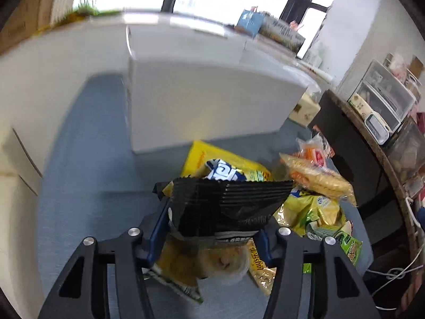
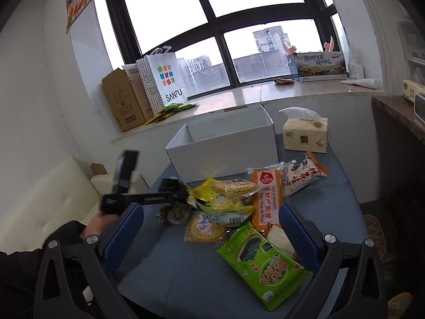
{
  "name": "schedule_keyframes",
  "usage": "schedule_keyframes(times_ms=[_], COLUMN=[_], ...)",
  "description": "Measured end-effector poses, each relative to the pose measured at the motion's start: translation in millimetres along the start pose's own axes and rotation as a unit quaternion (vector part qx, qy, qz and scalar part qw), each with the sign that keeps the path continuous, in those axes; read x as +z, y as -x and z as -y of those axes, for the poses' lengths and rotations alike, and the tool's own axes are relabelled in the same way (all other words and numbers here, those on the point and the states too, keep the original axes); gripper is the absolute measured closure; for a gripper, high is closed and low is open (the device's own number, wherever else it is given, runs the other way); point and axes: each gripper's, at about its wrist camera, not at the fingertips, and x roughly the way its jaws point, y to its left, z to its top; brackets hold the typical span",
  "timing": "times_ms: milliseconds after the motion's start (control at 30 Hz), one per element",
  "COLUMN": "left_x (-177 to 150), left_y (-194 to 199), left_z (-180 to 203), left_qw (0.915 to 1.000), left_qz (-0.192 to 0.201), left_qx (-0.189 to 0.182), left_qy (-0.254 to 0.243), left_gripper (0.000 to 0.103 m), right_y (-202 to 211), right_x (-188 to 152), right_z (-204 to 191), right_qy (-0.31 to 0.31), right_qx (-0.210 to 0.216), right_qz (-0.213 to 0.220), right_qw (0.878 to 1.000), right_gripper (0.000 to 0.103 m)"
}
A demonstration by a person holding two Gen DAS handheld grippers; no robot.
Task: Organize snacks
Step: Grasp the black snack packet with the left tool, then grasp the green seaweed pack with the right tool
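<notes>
Snacks (image 2: pixel 233 202) crowd white box (image 2: pixel 225 146); left gripper (image 1: pixel 215 228) prob. pinching black packet (image 1: pixel 225 202), right gripper (image 2: pixel 209 228) spread.

The left tongs (image 1: pixel 212 228) are black plastic with triangular cut-outs, round silver screws and blue ribbed pads. The right tongs (image 2: pixel 209 228) share that build: black frame, silver screws, blue textured fingers (image 2: pixel 297 236). The person's left hand (image 2: pixel 95 226) emerges from a black sleeve (image 2: pixel 63 235).
</notes>
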Motion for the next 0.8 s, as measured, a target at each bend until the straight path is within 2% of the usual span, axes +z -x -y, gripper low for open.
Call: schedule_keyframes(times_ms=[100,167,267,400,467,600,700,733,767,800], left_x=[0,-4,-13,-28,-35,-47,-50,-51,-52,-53], left_y=[39,70,109,151,164,180,183,182,182,181], left_z=[1,4,10,14,15,19,17,16,16,16], left_qw=[0.9989,0.9970,0.9939,0.9905,0.9894,0.9885,0.9882,0.9885,0.9886,0.9888], left_qz=[0.046,0.074,0.104,0.127,0.134,0.141,0.140,0.138,0.138,0.136], left_qx=[-0.005,-0.016,-0.027,-0.045,-0.050,-0.047,-0.058,-0.057,-0.056,-0.058], left_qy=[-0.008,-0.014,-0.025,-0.025,-0.024,-0.027,-0.023,-0.022,-0.020,-0.018], left_gripper=[0.044,0.044,0.044,0.044,0.044,0.044,0.044,0.044,0.044,0.044], right_y=[-9,-18,-37,-60,-73,-102,-116,-119,-119,-118], right_x=[-5,-11,-27,-44,-52,-69,-82,-86,-86,-82], right_z=[6,7,4,5,2,-3,-7,-6,-3,1], right_qy=[0.021,0.058,0.132,0.185,0.216,0.288,0.334,0.341,0.336,0.317], right_qx=[-0.018,-0.038,-0.086,-0.088,-0.089,-0.139,-0.139,-0.141,-0.135,-0.125], right_qz=[-0.032,-0.062,-0.103,-0.146,-0.163,-0.199,-0.218,-0.226,-0.226,-0.226], right_qw=[0.999,0.996,0.982,0.968,0.959,0.926,0.906,0.902,0.904,0.913], right_gripper=[0.000,0.000,0.000,0.000,0.000,0.000,0.000,0.002,0.009,0.031])
